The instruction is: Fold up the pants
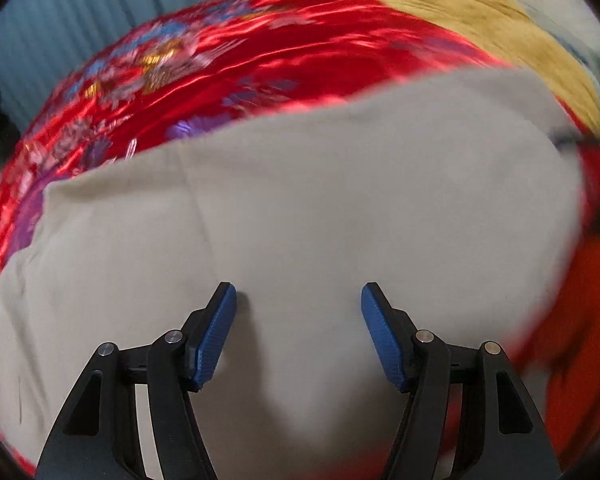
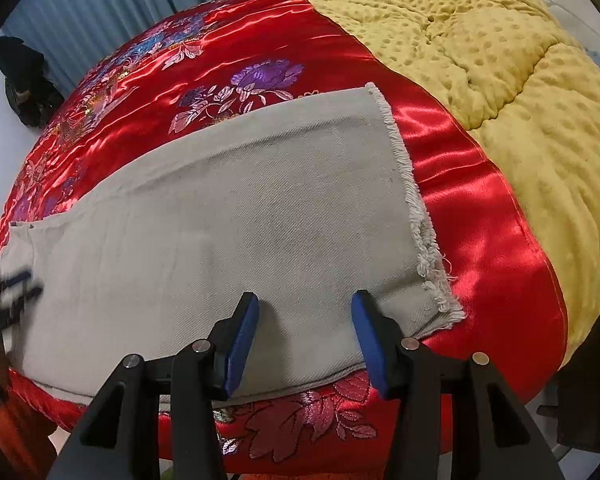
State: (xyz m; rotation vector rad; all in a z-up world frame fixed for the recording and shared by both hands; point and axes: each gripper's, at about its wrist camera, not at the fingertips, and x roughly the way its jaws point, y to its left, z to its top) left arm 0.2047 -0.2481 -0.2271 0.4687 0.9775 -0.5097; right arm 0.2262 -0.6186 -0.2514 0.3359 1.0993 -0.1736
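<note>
Pants (image 2: pixel 228 216) lie flat across the frame's middle on a red bedspread (image 2: pixel 480 208), both grippers' jaws released above them.

A bedroom: red satin bedspread (image 2: pixel 480 208), yellow quilt (image 2: pixel 520 92), blue curtains (image 2: pixel 100 12).

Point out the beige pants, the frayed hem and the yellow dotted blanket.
beige pants (image 2: pixel 228 216): right wrist view, middle of the flat leg panel.
frayed hem (image 2: pixel 414 208): right wrist view, fringe along the leg's cut end.
yellow dotted blanket (image 2: pixel 500 72): right wrist view, bumpy surface beyond the red satin cover.
</note>
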